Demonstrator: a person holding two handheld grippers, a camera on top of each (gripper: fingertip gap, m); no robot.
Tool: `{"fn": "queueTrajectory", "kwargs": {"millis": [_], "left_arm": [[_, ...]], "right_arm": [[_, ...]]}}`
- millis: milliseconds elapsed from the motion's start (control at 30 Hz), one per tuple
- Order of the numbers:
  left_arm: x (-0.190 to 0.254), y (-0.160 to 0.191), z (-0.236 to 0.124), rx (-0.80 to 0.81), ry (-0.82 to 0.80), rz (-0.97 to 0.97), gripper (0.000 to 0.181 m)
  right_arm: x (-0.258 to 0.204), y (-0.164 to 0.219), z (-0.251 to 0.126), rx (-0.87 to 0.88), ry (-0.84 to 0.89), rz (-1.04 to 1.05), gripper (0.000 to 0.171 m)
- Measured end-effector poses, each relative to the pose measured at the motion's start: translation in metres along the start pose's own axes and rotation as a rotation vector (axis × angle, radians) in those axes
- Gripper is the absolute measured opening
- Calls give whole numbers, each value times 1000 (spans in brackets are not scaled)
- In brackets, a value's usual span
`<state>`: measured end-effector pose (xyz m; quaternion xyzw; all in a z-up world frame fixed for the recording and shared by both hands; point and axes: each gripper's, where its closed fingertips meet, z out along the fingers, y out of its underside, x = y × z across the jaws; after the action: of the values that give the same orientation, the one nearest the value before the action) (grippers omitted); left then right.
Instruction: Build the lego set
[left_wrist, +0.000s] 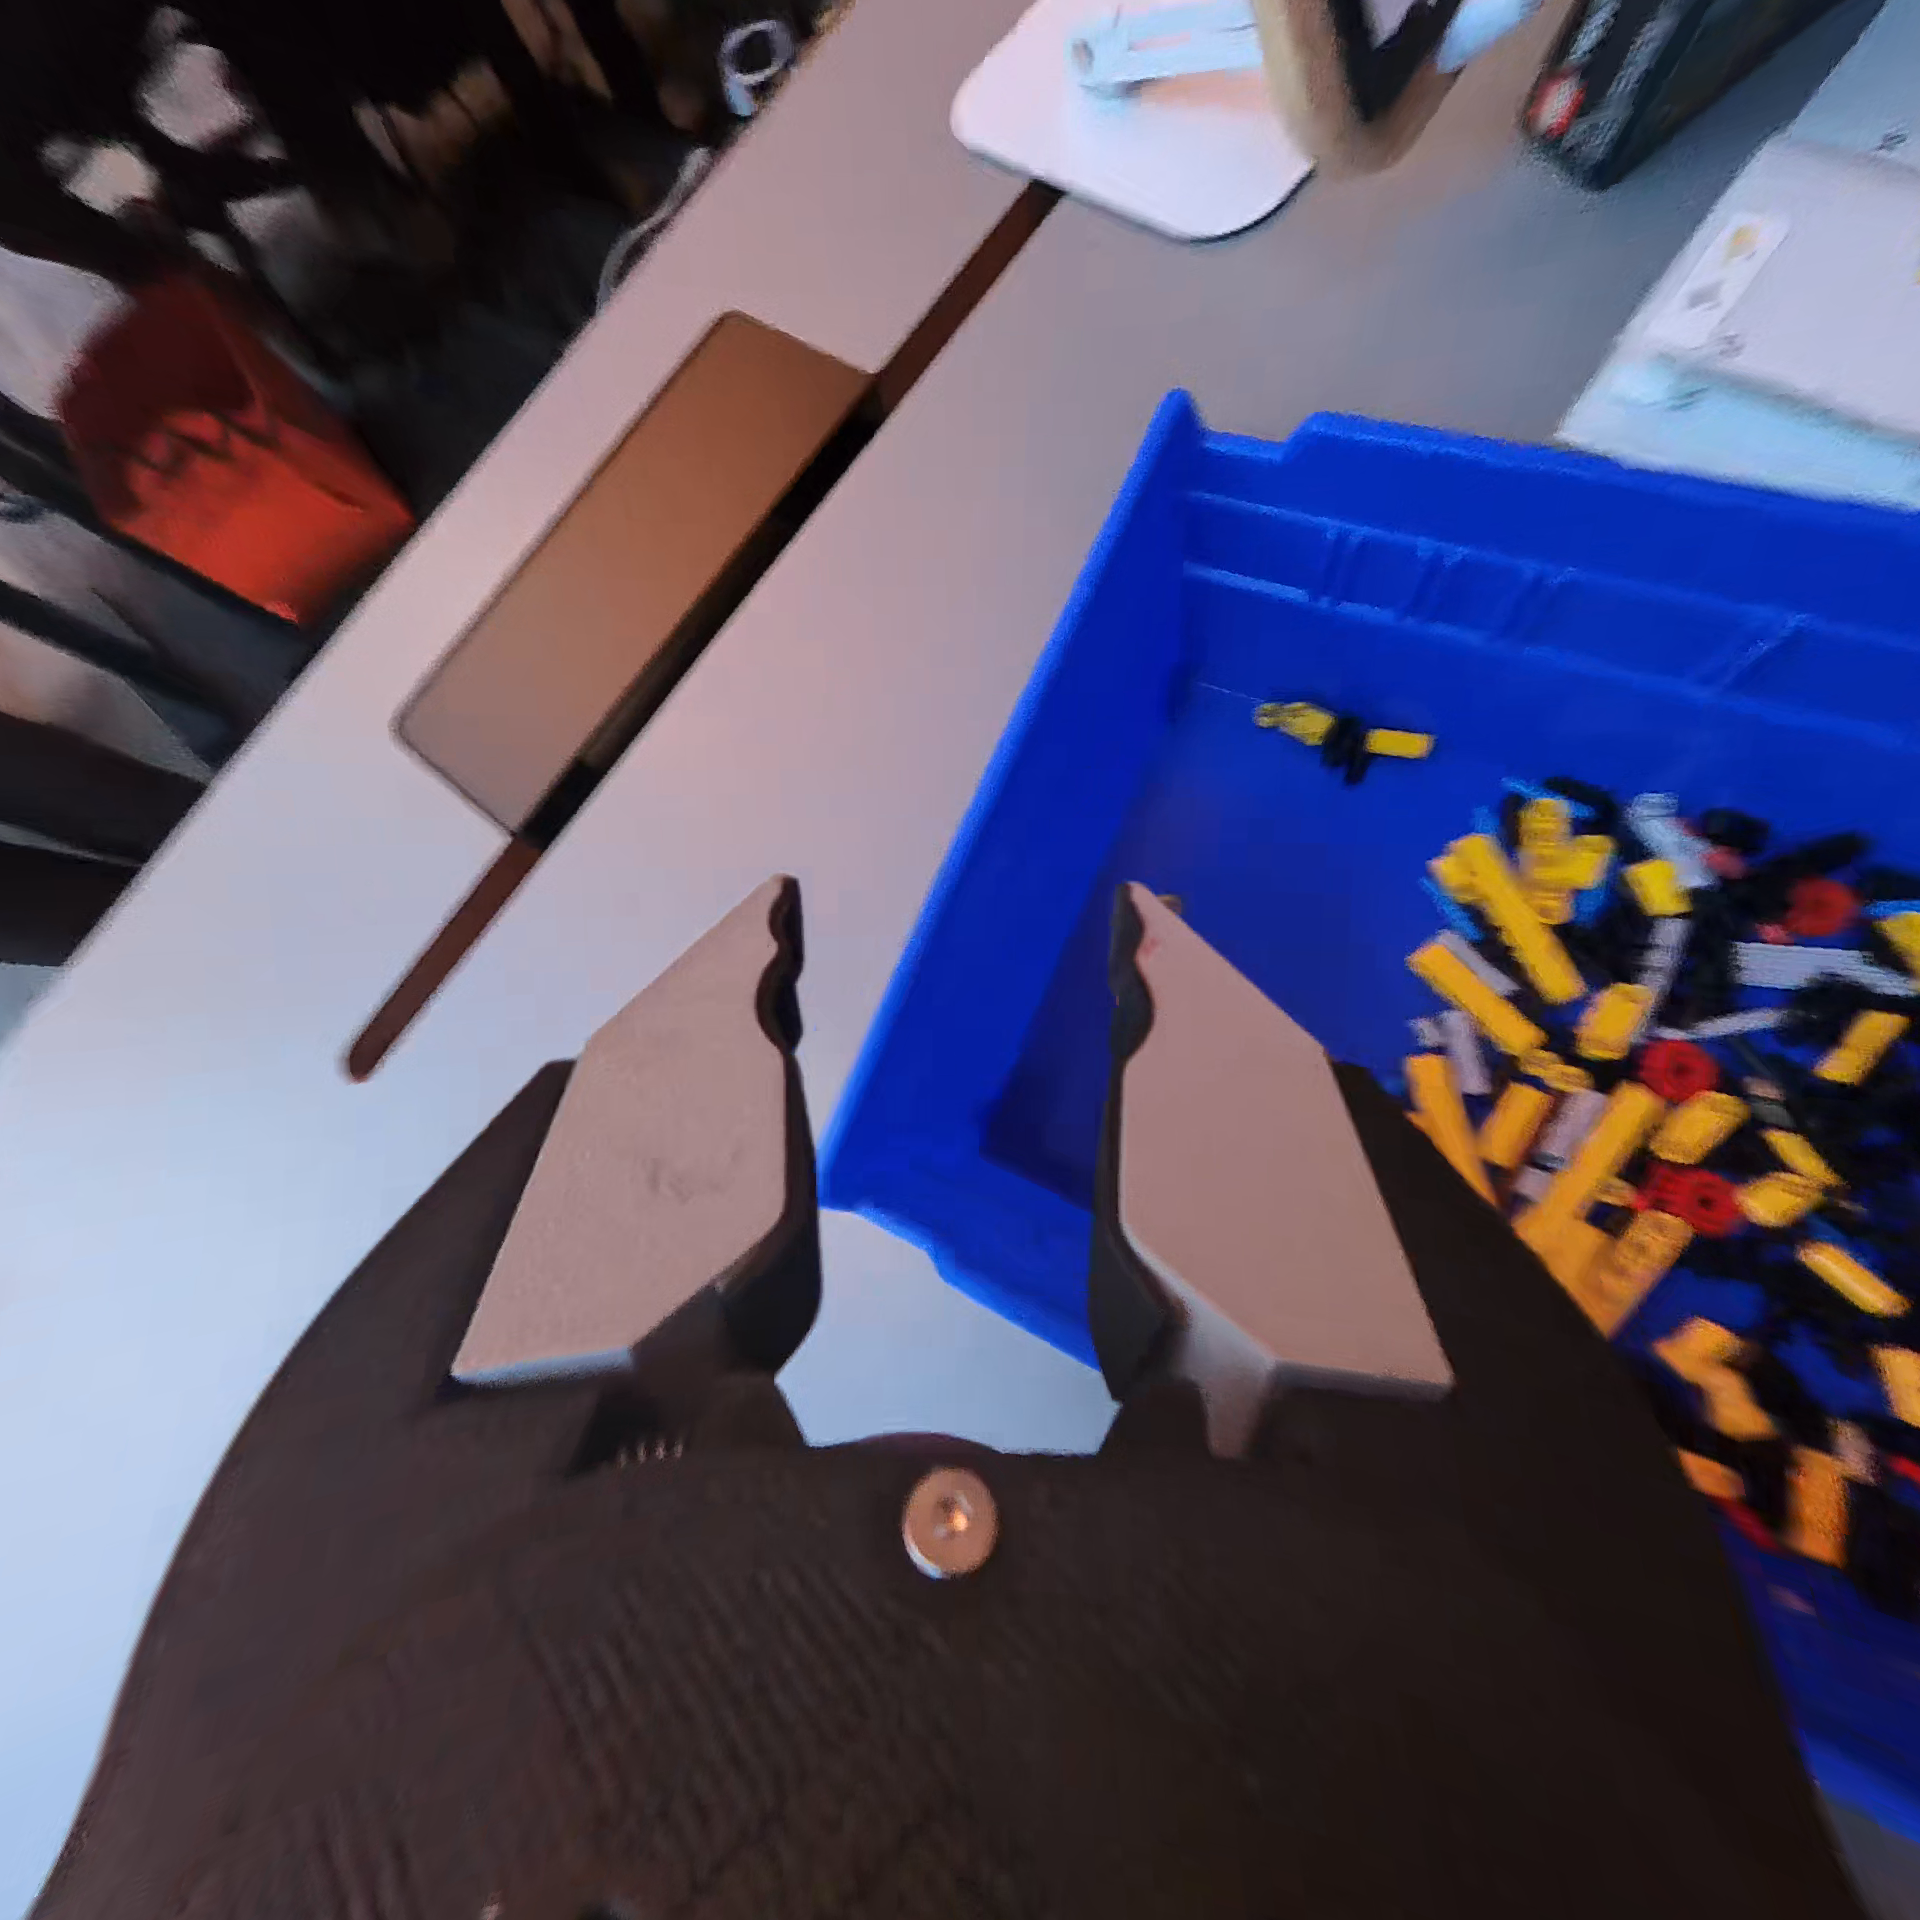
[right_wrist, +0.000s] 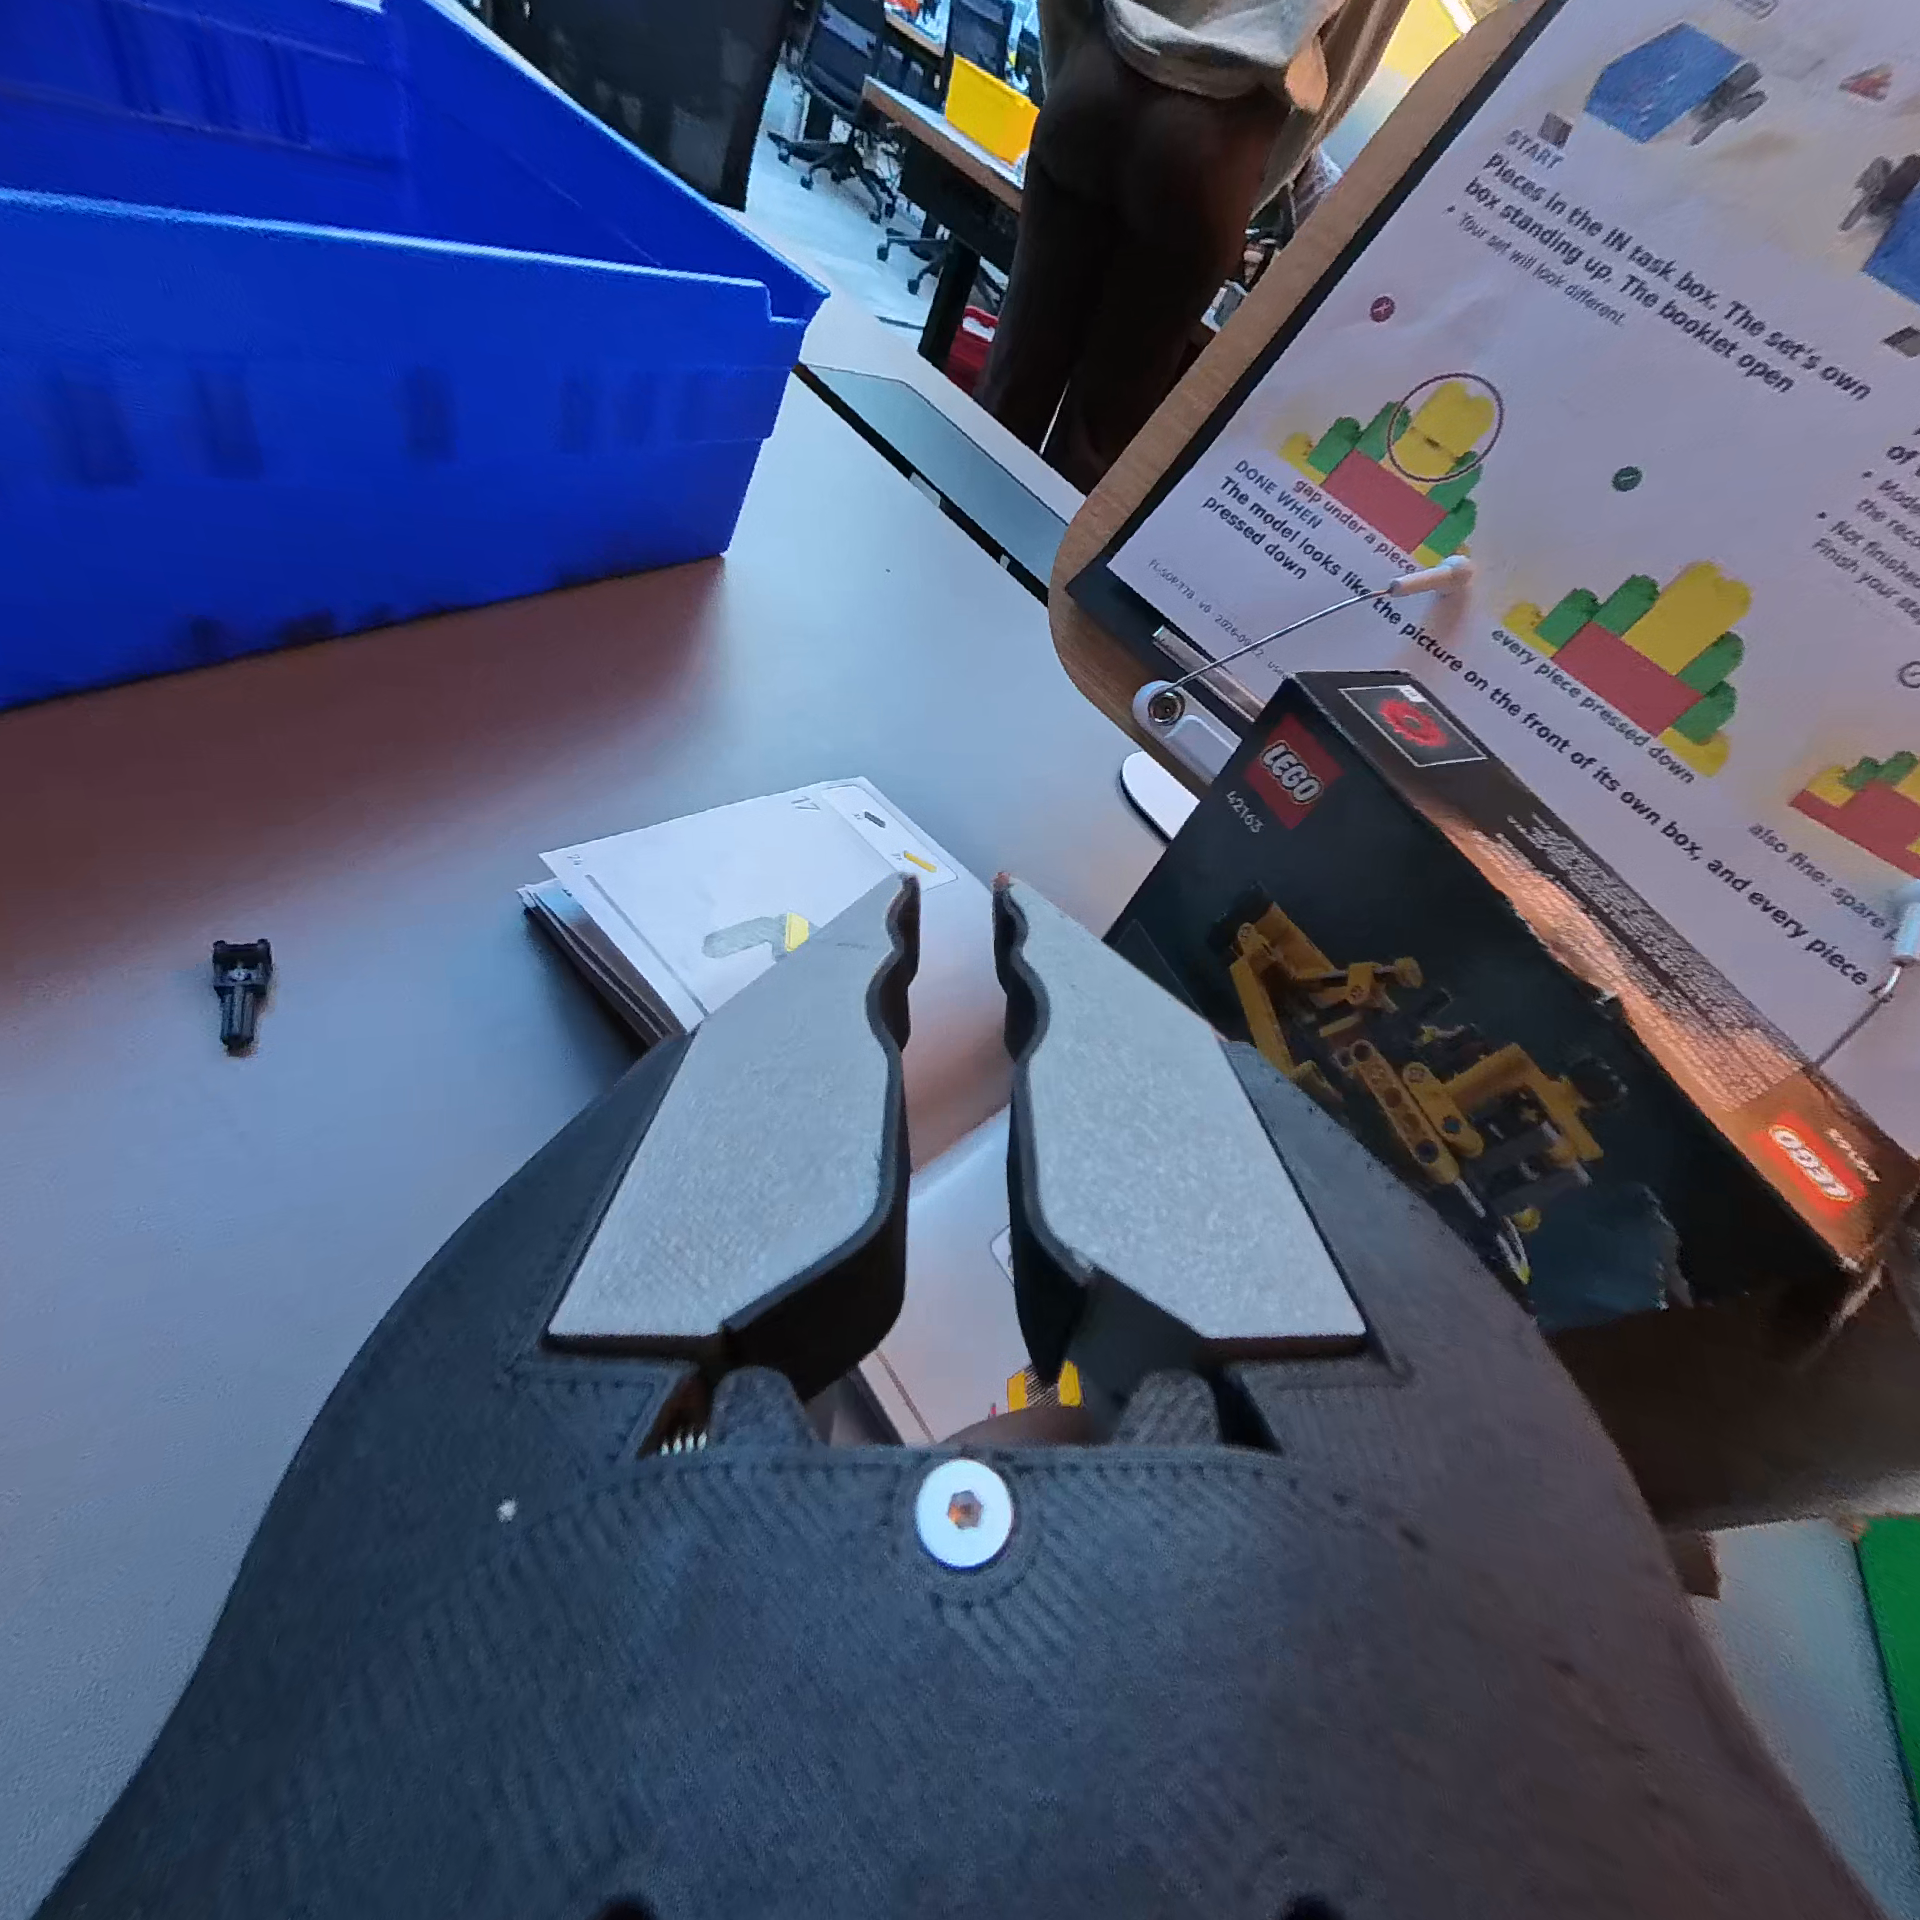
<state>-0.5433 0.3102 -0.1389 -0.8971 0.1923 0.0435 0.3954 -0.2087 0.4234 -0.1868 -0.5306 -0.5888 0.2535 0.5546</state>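
A blue bin (left_wrist: 1049, 790) holds a heap of yellow, black, red and grey lego pieces (left_wrist: 1621, 1049); a small yellow and black assembly (left_wrist: 1340, 732) lies apart near its far wall. My left gripper (left_wrist: 961, 899) is open and empty, hovering over the bin's near left corner. In the right wrist view the bin (right_wrist: 343, 416) stands at the left. My right gripper (right_wrist: 954, 883) is open by a narrow gap and empty, above the open instruction booklet (right_wrist: 727, 904). A small black lego piece (right_wrist: 241, 987) lies alone on the table. The set's black box (right_wrist: 1455, 997) stands at the right.
A wooden stand with an illustrated instruction sheet (right_wrist: 1558, 416) rises behind the box. A white stand base (left_wrist: 1122, 125) and the box (left_wrist: 1662, 83) sit beyond the bin. A cable slot with a grey cover (left_wrist: 623, 561) runs across the table. A person (right_wrist: 1143, 208) stands behind the table. The tips of one gripper are about 35 cm away from the tips of the other.
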Motion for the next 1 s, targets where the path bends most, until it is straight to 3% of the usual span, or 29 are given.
{"fn": "queueTrajectory", "kwargs": {"millis": [67,200,367,600,700,867,1000], "left_arm": [[-8,15,19,-88,-35,39,59],[1,75,60,-340,106,28,43],[16,70,46,-209,379,-122,5],[-19,60,-7,29,329,5,6],[-22,65,-14,47,315,60,11],[-15,70,11,-89,271,89,17],[17,57,42,-139,336,48,18]], "right_arm": [[-1,1,1,-4,-1,-2,11],[4,4,1,-12,14,7,10],[7,7,1,-18,25,19,10],[3,-2,-2,3,19,-14,10],[1,-5,-3,13,9,-13,10],[-2,-5,-3,9,4,-29,10],[0,-3,-2,3,13,-34,10]]}}
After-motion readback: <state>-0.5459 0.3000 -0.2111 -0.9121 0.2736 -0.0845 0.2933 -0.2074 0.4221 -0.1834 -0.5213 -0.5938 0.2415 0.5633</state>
